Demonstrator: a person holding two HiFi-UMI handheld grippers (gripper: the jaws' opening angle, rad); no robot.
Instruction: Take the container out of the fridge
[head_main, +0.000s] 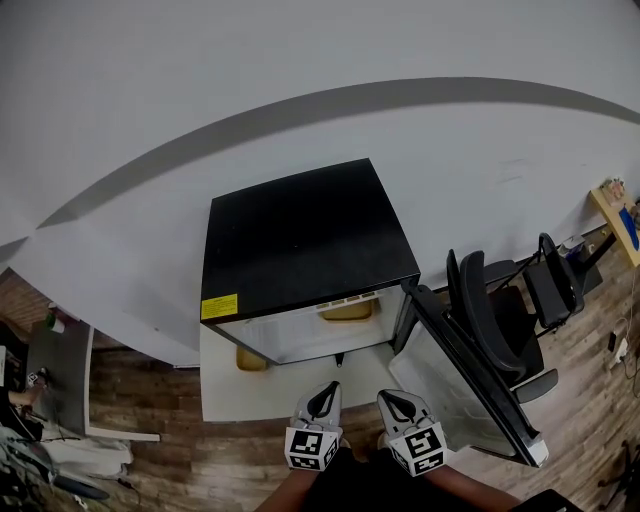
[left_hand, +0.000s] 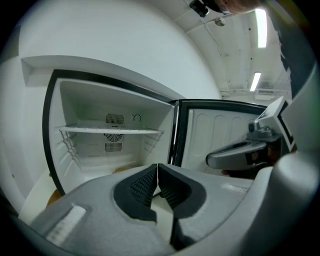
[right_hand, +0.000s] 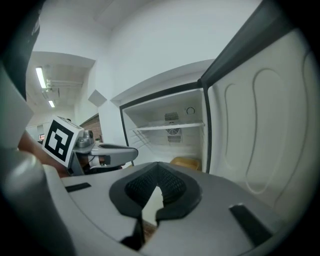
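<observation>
Small fridge (head_main: 300, 235) with a matte black top and white inside stands on a white tabletop (head_main: 225, 395) against a white wall. Its door (head_main: 445, 395) is swung fully open to the fridge's right, white inner liner facing up and left. A yellow rectangular label (head_main: 219, 306) sits at the front left corner of the fridge top. Inside the fridge is a white wire shelf (left_hand: 110, 130) about halfway up, with a round vent grille (left_hand: 114, 136) on the back wall behind it. The task's thing, a shallow tan-yellow container (head_main: 346, 312), lies on the fridge floor under the shelf, towards the hinge side and just inside the opening. The right gripper view shows it low beside the door edge. A second tan object (head_main: 250, 358) lies on the tabletop outside the fridge, at its front left corner; what it is I cannot tell. The left gripper (head_main: 322, 400), grey with a marker cube, is held in front of the fridge opening, short of the sill. Its dark ribbed jaws are pressed together at the tips with nothing between them. The right gripper (head_main: 402, 406) is just beside it, nearer the open door. Its jaws also meet at the tips and hold nothing. Both point into the fridge, clear of the container. A black office chair (head_main: 500, 300) stands beyond the open door. A grey desk (head_main: 60, 370) stands well to the fridge's left on the wood-plank floor (head_main: 250, 460).
</observation>
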